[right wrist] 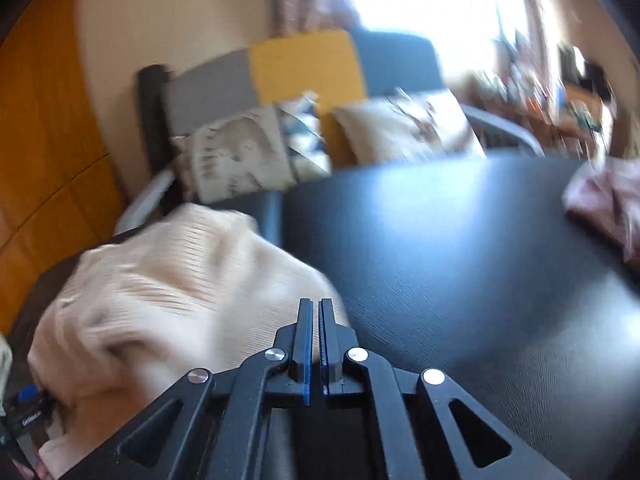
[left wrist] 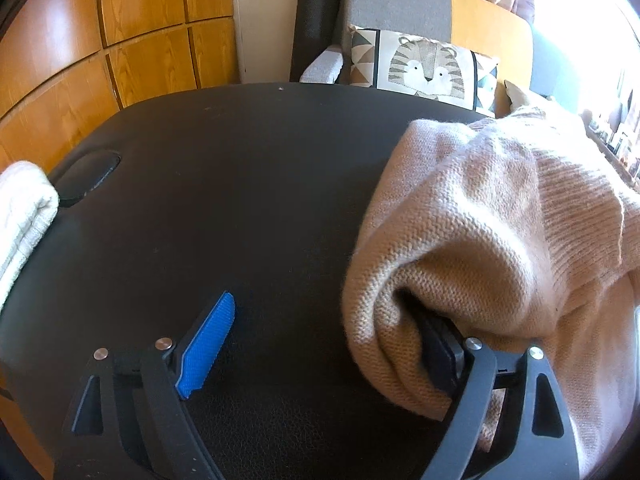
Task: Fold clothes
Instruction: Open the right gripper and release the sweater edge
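Tongs on your left (left wrist: 320, 344) stood wide, the right finger buried inside a fold of the pink knit sweater (left wrist: 500, 216), blue pad (left wrist: 208, 344) bare. Your right tongs (right wrist: 315, 320) were closed with nothing between them. Sweater lay bunched on the black table (left wrist: 224, 184); a cream garment (left wrist: 22, 204) sat at the table's left edge.

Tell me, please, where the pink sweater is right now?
In the left wrist view, the pink sweater lies on the right of the black table, draped over the left claw's right finger.
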Available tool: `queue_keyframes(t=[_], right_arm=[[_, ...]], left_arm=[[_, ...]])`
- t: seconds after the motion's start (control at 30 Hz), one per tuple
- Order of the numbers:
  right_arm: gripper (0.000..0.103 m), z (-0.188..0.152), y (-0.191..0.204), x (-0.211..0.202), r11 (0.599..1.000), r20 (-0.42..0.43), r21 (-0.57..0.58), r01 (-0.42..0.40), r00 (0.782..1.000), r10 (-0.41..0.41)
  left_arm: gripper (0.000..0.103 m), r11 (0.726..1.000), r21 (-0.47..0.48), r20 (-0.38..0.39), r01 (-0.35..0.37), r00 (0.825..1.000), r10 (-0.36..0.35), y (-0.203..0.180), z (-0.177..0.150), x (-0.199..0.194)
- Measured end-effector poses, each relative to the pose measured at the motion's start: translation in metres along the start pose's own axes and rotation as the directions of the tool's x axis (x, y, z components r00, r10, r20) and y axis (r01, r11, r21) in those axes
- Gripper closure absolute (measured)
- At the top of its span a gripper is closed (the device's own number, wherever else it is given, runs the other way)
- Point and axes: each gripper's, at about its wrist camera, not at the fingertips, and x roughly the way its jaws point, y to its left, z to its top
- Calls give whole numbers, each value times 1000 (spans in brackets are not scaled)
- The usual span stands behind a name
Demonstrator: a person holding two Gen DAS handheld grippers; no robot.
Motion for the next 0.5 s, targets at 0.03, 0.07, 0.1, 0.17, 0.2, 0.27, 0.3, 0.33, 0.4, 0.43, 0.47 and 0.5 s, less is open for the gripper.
queue_keyframes(t=[0.03,0.07,0.1,0.17,0.2,0.27,0.3,0.33,0.4,0.43,0.47,0.5], right_arm=[[99,-2,-10,-1,999,-2,40,-6,1000,6],[98,-4,-21,-2,997,-4,80,-12,1000,12],[96,-7,-31,-3,993,-5,121,-18,1000,18],[84,-11,-52,-4,979,-8,200,-29,999,31],[78,-12,-55,-7,979,-6,202,-39,999,41],[78,-12,-38,-15,992,5,102,-73,997,73],[78,-12,-27,-20,995,13,40,-90,996,90],[78,-10,-15,-25,994,26,-32,-107,994,108],[76,-5,15,-33,976,47,-169,-135,988,145],[75,-3,28,-33,965,45,-219,-145,986,159],[75,0,41,-33,951,43,-269,-155,984,172],[74,2,54,-33,934,40,-319,-164,982,186]], left_arm=[[15,1000,-2,0,2,1000,-2,1,0,0],[15,1000,-3,0,4,1000,-4,1,0,-1],[15,1000,-3,8,5,1000,-5,2,1,-4],[15,1000,1,54,-5,999,5,2,2,-18],[15,1000,8,85,-11,996,10,0,2,-27],[15,998,60,182,-23,983,12,-11,6,-52],[15,994,110,223,-10,975,-15,-22,8,-63],[15,986,169,260,0,965,-44,-34,11,-74],[14,952,306,300,-17,951,-79,-66,16,-85],[14,928,370,310,-40,947,-83,-82,16,-86],[14,899,433,318,-63,944,-87,-98,15,-85],[14,865,494,320,-84,943,-91,-113,13,-81]])
